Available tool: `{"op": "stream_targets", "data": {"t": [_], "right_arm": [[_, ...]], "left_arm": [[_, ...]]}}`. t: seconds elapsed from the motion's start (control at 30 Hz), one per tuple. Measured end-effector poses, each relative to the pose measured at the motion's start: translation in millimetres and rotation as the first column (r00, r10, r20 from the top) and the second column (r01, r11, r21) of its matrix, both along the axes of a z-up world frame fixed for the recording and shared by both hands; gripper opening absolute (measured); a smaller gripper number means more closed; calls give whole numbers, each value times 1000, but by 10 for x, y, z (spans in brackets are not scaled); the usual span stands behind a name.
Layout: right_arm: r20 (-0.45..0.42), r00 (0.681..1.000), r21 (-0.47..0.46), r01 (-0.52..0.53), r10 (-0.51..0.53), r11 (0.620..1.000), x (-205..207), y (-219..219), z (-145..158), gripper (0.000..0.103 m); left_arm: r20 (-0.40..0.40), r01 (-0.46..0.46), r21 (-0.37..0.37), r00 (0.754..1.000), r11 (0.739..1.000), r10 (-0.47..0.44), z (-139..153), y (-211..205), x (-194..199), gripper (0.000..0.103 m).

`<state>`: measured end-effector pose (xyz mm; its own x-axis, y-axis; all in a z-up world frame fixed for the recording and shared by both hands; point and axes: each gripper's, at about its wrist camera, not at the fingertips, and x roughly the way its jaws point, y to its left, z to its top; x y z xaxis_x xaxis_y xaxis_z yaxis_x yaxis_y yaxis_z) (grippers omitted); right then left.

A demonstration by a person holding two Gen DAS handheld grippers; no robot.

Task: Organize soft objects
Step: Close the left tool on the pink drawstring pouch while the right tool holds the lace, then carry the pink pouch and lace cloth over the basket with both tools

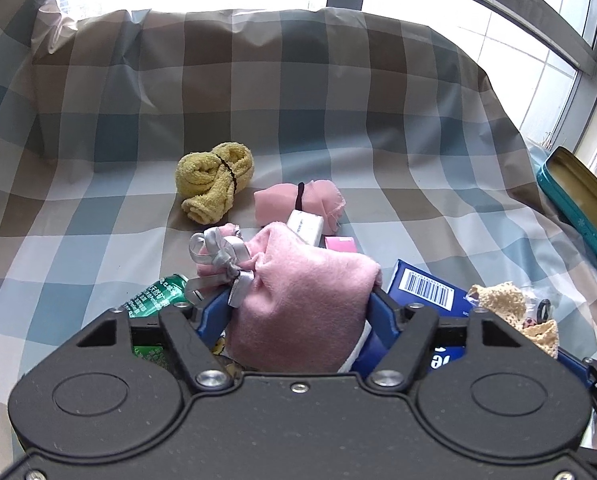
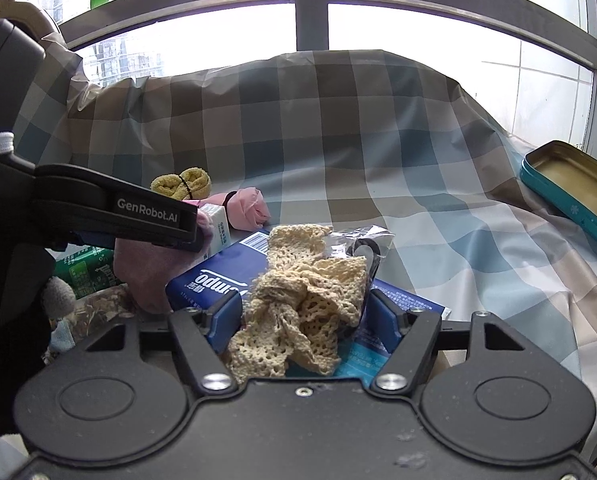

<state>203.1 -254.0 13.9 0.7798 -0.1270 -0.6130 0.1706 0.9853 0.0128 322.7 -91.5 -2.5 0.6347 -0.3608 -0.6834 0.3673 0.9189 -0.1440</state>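
left tool [image 1: 298,304] | clamped on pink pouch [image 1: 298,300] | pouch between blue pads

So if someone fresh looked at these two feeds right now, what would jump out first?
Probably the pink felt pouch with its silver ribbon, filling the left gripper, whose blue pads press its sides. Next, the cream lace cloth bunched between the right gripper's fingers, over a blue box. Beyond them, a yellow towel roll and a pink cloth roll lie on the checked cover.
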Motion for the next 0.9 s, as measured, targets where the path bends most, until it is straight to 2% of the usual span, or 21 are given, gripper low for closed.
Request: {"op": "stream_targets", "data": {"t": [0.17, 0.4, 0.6, 0.73, 0.9], "right_arm": [[0, 1000, -13, 1, -1, 1000, -8, 29, 6, 62], [-17, 1000, 46, -4, 4, 999, -109, -23, 102, 57], [1, 1000, 67, -16, 16, 998, -376, -8, 283, 57], [16, 1000, 79, -25, 24, 997, -638, -14, 419, 57], [29, 999, 104, -36, 34, 994, -1014, -39, 561, 57]], "left_arm": [[11, -12, -23, 1000, 1000, 12, 129, 111, -168, 66], [0, -34, -87, 999, 996, 35, 372, 355, -532, 66], [-24, -62, -59, 998, 996, 61, 482, 531, -934, 66], [-56, -77, -69, 996, 995, 73, 506, 672, -1222, 66], [-53, -99, -38, 994, 994, 96, 529, 776, -1624, 66]]}}
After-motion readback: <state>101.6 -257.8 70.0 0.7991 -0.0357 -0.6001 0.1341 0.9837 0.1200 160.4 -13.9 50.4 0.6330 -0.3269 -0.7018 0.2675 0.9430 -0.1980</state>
